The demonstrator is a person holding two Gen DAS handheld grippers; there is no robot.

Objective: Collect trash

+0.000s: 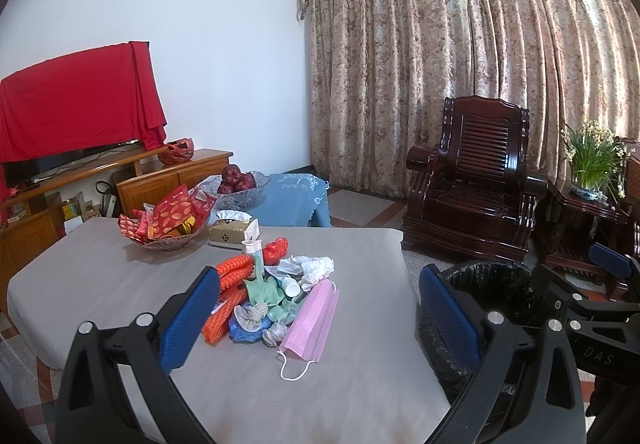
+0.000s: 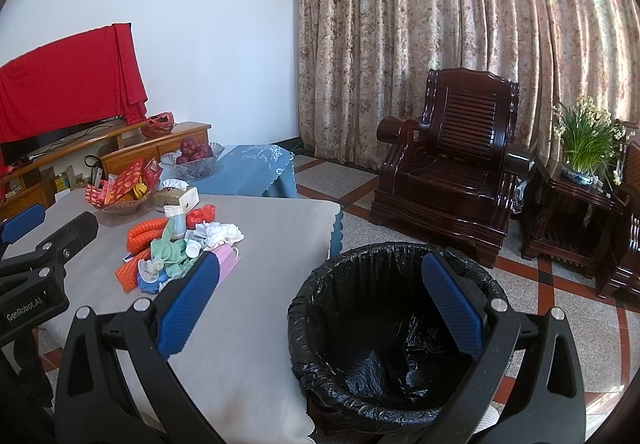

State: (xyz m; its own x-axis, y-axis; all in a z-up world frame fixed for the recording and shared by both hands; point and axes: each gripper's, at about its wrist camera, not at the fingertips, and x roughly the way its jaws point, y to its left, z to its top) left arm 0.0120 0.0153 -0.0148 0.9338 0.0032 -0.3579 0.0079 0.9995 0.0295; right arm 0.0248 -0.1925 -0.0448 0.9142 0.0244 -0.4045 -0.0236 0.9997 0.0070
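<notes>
**Both grippers spread and empty over bench and bin**

The left gripper (image 1: 320, 308) is nearest in its own view, its blue-padded fingers (image 1: 191, 318) spread wide and holding nothing; between them, on the grey-covered bench (image 1: 100, 284), lies the trash pile (image 1: 276, 292); a pink face mask (image 1: 310, 322) sits at the pile's near right edge, an orange mesh net (image 1: 226, 298) at its left, a crumpled white tissue (image 1: 316, 270) at its far right, and a small white bottle (image 1: 291, 287) in the middle among green and blue scraps. The right gripper (image 2: 320, 304) is likewise released, its fingers (image 2: 450, 304) wide apart with nothing gripped; its right finger hangs over the bin (image 2: 392, 328), a round container lined with a black bag, standing on the floor just beside the bench's right edge; its left finger overlaps the near side of the pile. Farther along the bench stand a tissue box (image 1: 232, 232) and a basket of red packets (image 1: 168, 228); beyond them a glass bowl of red fruit (image 1: 236, 183) rests on a blue-covered table; a dark wooden armchair (image 2: 444, 159) stands far right before the curtains (image 2: 460, 35).
</notes>
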